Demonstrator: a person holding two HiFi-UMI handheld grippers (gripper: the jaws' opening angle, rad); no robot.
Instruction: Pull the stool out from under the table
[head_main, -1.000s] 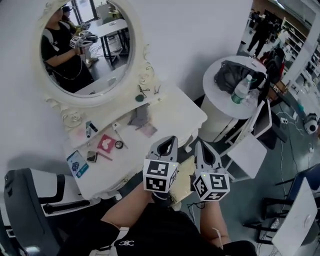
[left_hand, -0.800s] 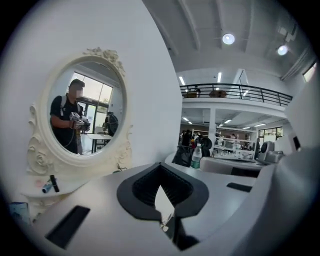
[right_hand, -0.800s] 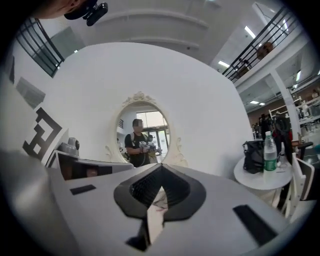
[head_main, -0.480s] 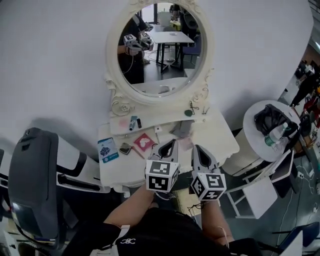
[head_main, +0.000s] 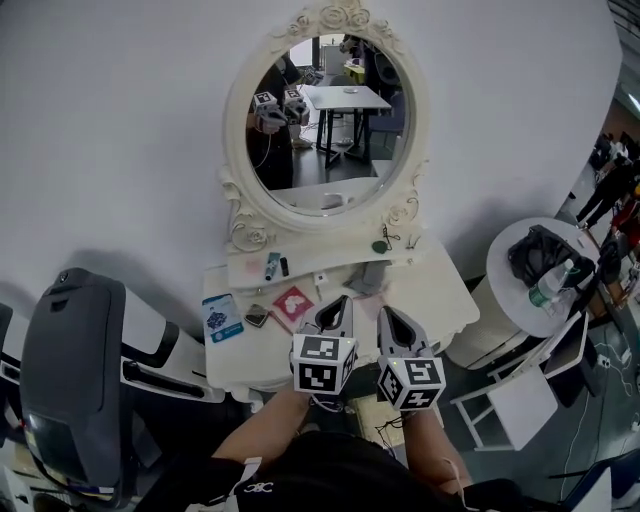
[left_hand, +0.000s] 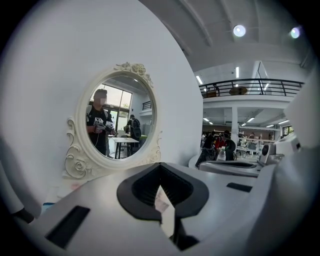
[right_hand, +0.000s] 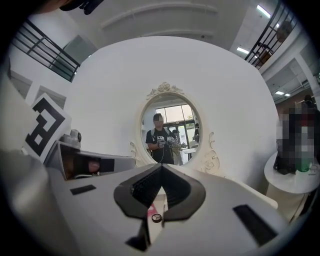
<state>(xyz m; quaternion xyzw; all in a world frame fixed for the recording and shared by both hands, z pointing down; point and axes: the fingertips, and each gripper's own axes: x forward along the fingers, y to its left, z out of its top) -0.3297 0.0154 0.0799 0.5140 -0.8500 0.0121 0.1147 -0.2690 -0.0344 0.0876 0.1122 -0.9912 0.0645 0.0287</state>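
The white dressing table (head_main: 445, 300) stands against the wall under an oval mirror (head_main: 325, 130). Under its front edge a strip of the stool's pale yellow seat (head_main: 362, 410) shows between my forearms; the rest is hidden by the table, arms and grippers. My left gripper (head_main: 341, 301) and right gripper (head_main: 386, 313) hang side by side above the table's front edge, pointing at the mirror. In the left gripper view the left gripper (left_hand: 160, 164) is shut on nothing. In the right gripper view the right gripper (right_hand: 161, 165) is shut too, and empty.
On the tabletop lie a blue card (head_main: 222, 318), a pink card (head_main: 293, 302) and several small items. To the right stand a round white side table (head_main: 505, 300) with a black bag (head_main: 545, 255) and a bottle (head_main: 548, 285), and a white chair (head_main: 520, 400). A grey machine (head_main: 75, 380) stands at the left.
The view has swung round, so the mirror and table now face me squarely. Both grippers stay side by side over the table's front edge, jaws unchanged.
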